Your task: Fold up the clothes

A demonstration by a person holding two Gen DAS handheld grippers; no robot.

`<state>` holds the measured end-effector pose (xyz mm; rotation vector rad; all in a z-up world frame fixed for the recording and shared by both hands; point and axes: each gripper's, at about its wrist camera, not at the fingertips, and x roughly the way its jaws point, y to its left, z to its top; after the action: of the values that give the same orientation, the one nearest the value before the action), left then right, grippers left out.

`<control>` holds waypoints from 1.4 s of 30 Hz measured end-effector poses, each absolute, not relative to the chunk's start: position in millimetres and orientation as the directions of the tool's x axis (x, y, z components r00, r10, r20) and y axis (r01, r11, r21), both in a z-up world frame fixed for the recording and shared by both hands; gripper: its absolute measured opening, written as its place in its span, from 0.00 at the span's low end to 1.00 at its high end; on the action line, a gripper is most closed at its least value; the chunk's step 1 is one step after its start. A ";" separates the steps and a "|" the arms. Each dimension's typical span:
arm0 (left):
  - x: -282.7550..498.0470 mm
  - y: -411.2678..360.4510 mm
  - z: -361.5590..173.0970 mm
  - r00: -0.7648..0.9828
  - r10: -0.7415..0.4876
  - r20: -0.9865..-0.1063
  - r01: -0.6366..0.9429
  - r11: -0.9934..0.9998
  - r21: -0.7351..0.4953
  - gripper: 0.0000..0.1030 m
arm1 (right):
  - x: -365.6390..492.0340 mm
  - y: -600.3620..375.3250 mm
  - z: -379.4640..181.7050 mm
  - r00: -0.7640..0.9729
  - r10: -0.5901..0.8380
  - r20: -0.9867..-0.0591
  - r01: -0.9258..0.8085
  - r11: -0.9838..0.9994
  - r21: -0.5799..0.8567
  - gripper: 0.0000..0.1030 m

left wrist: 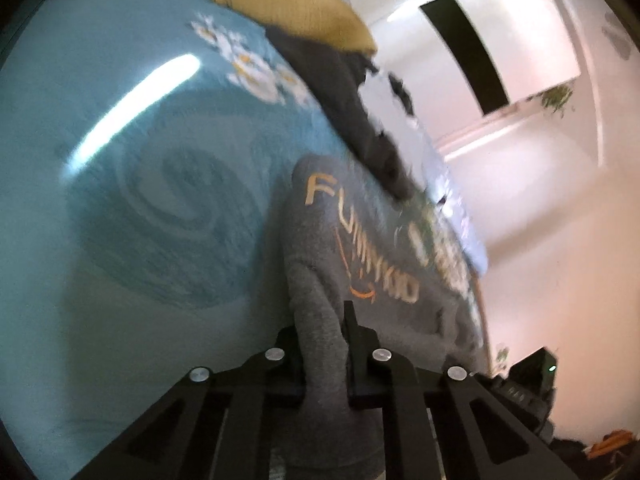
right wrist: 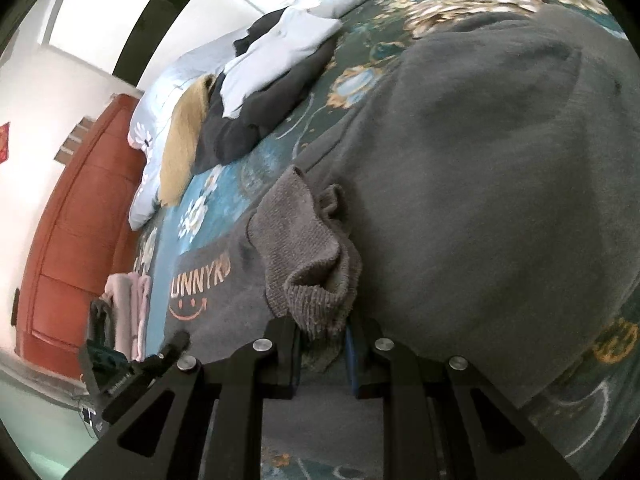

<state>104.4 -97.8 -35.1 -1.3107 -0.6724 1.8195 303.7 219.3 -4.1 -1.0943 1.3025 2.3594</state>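
A grey sweatshirt (left wrist: 352, 248) with orange "FUNNYKID" lettering and a smile mark lies on a teal floral bedspread (left wrist: 120, 200). My left gripper (left wrist: 323, 344) is shut on a bunched fold of its grey fabric, which rises between the fingers. In the right wrist view the same sweatshirt (right wrist: 480, 184) spreads wide across the bed, and my right gripper (right wrist: 322, 340) is shut on its ribbed cuff (right wrist: 308, 264), which stands up crumpled between the fingers. The left gripper (right wrist: 160, 356) shows at the lower left of that view, by the lettering.
A heap of other clothes lies further up the bed: a mustard garment (left wrist: 292, 8), dark grey items (right wrist: 260, 116) and a pale blue one (right wrist: 280, 52). Folded pink clothes (right wrist: 128, 312) sit at the bed's edge. A red-brown wooden door (right wrist: 80, 240) stands beyond.
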 end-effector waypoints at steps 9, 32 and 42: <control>80.3 -155.1 -16.7 -0.274 0.850 -0.450 -0.269 -0.517 -0.813 0.10 | 264.2 178.2 9.8 -0.685 -0.192 -0.703 -0.461 -0.632 0.623 0.18; 59.3 -275.1 -6.3 -0.419 0.811 -0.408 -0.329 -0.554 -0.764 0.11 | 189.7 57.3 51.2 -0.738 -0.287 -0.610 -0.206 -0.765 0.610 0.17; 48.0 -270.5 -38.3 -0.341 0.739 -0.581 -0.196 -0.660 -0.725 0.16 | 202.8 59.1 8.8 -0.659 -0.338 -0.672 -0.254 -0.741 0.622 0.18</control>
<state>48.0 -270.5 -38.3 -1.2915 -0.7383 2.0400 202.8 59.1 8.8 -1.3165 1.1466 2.6722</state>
